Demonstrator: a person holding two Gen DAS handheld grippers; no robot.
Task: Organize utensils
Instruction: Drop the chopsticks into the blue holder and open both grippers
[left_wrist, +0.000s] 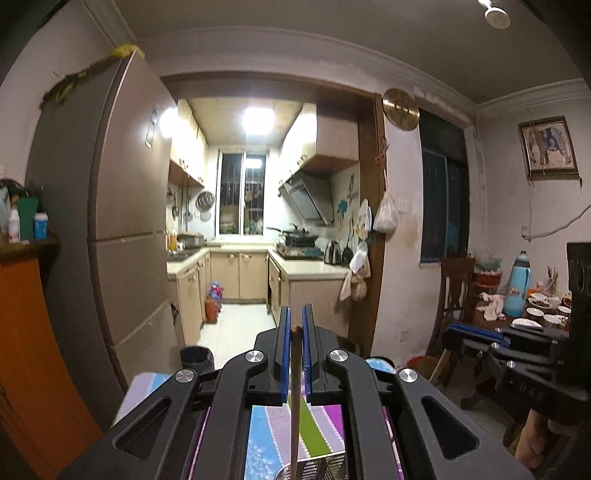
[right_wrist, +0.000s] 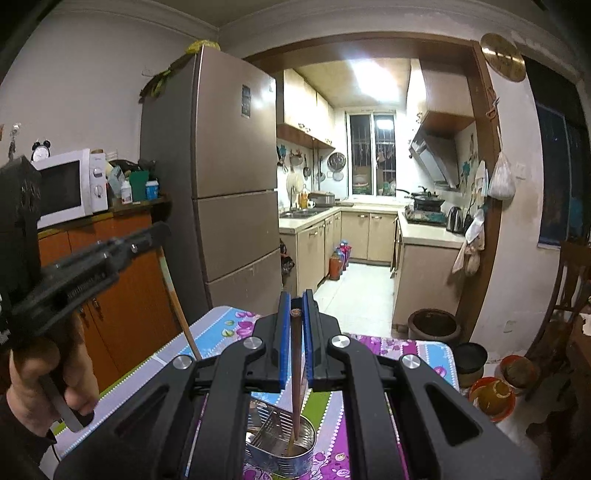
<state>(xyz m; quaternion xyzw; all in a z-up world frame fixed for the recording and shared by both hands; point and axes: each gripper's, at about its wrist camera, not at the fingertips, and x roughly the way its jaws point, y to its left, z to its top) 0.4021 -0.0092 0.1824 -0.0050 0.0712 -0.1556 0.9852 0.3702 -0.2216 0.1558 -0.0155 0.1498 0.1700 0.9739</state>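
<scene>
right gripper (right_wrist: 295, 314) pinching chopstick (right_wrist: 295, 369) — holder (right_wrist: 291, 452) seemingly below

Blue pads (right_wrist: 284, 332) on black grippers. Tablecloth (right_wrist: 229, 328) striped blue, purple, green, white, with flower print. Silver metal holder (right_wrist: 280, 454), lower centre. Dark brown chopstick (right_wrist: 295, 384); light tan chopstick (left_wrist: 294, 406). Orange cabinet (right_wrist: 122, 280) at left, white microwave (right_wrist: 70, 188), brown-grey fridge (right_wrist: 229, 166).
</scene>
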